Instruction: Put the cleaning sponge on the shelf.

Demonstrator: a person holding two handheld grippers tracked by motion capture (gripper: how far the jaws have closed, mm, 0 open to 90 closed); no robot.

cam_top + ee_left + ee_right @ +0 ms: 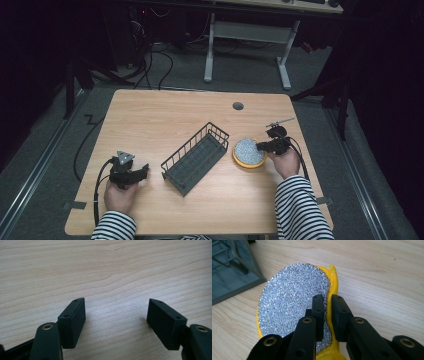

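Right gripper (327,315) has its two black jaws clamped on the near edge of the round yellow sponge with the silvery mesh scouring face (292,302), one jaw on the glittering mesh, the other on the yellow rim, and the edge looks pinched up between them; from the high view the sponge (248,151) sits on the light wooden table (165,115) towards its right side, just beside the right end of the dark wire rectangular basket (196,157), close but apart from it as far as I can tell; the right gripper (261,146) comes at it from the right, hand and striped sleeve behind it; over on the left, the left gripper (142,171) rests low near the front-left of the table, well apart from the sponge, pointing towards the basket; its jaws stand wide apart (116,320), bare wood grain between them, gripping nothing.
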